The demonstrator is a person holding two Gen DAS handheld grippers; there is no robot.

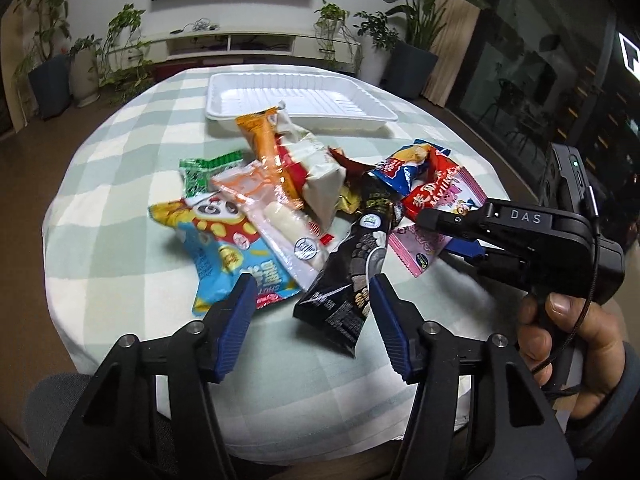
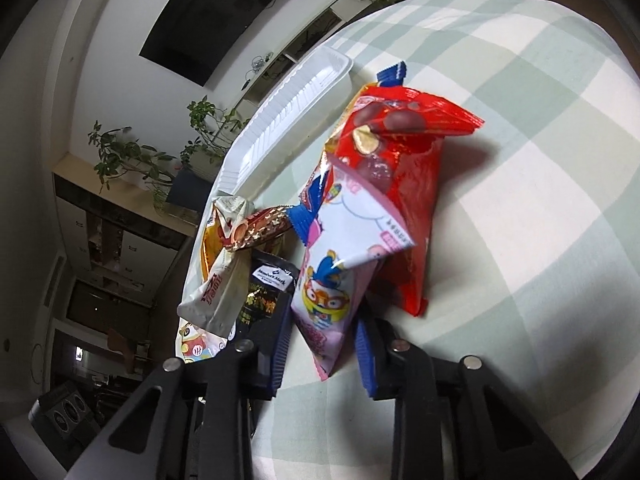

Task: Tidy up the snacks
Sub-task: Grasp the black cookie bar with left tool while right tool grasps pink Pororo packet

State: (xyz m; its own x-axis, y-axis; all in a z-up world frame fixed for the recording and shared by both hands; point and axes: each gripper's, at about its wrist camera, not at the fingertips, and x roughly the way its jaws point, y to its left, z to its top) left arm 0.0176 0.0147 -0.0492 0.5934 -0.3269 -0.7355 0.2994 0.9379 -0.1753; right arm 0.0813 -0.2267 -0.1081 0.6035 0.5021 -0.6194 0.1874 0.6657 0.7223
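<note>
A pile of snack packets lies mid-table: a black packet [image 1: 352, 264], a blue-and-yellow panda packet [image 1: 224, 252], a clear sausage packet [image 1: 276, 216], an orange stick [image 1: 264, 148], a white bag [image 1: 320, 172] and a red packet [image 1: 432, 188]. A white tray [image 1: 296, 100] stands behind them. My left gripper [image 1: 312, 292] is open above the black packet's near end. My right gripper [image 2: 320, 344] is open with the pink cartoon packet [image 2: 340, 276] between its fingers; the red packet [image 2: 404, 184] lies just behind it. In the left wrist view the right gripper [image 1: 452, 236] reaches over the pink packet [image 1: 420, 248].
The round table [image 1: 140, 320] has a green-and-white checked cloth. The tray [image 2: 296, 104] shows at the far side in the right wrist view. Potted plants [image 1: 404, 32] and a TV cabinet [image 1: 240, 44] stand beyond the table. A person's hand [image 1: 568, 332] holds the right gripper.
</note>
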